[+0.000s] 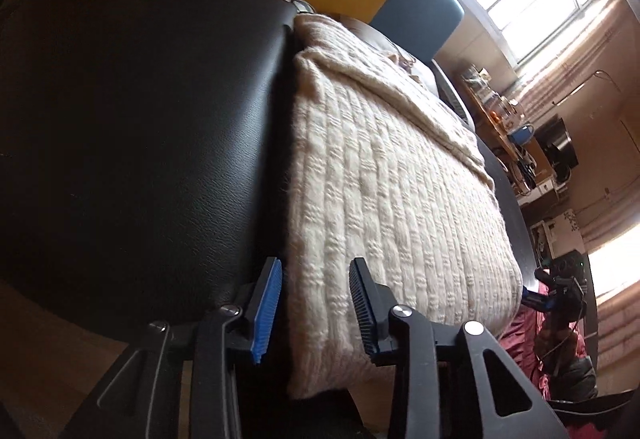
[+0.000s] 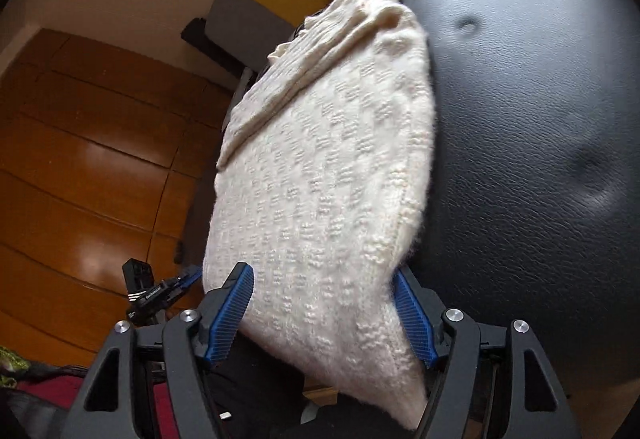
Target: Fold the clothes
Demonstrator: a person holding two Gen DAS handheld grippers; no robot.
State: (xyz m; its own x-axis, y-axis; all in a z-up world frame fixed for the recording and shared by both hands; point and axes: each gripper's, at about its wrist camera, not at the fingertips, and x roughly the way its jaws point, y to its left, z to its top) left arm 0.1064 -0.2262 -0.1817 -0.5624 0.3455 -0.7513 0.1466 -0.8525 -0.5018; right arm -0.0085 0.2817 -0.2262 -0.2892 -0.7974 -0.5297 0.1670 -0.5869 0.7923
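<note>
Both pairs of blue ribbed fingers are being held apart, released: the left gripper (image 1: 316, 309) and right gripper (image 2: 322, 313) straddle the folded cream knitted sweater (image 1: 384, 183) (image 2: 320, 175) on a black leather cushion (image 1: 132, 127) (image 2: 532, 143); pad contact is being obscured by knit.

Both grippers are built from matte black plastic linkages with triangular cut-outs, joined by round silver screws. Ribbed blue pads are fitted on the fingers of the left gripper (image 1: 316, 309) and the right gripper (image 2: 324, 313).
</note>
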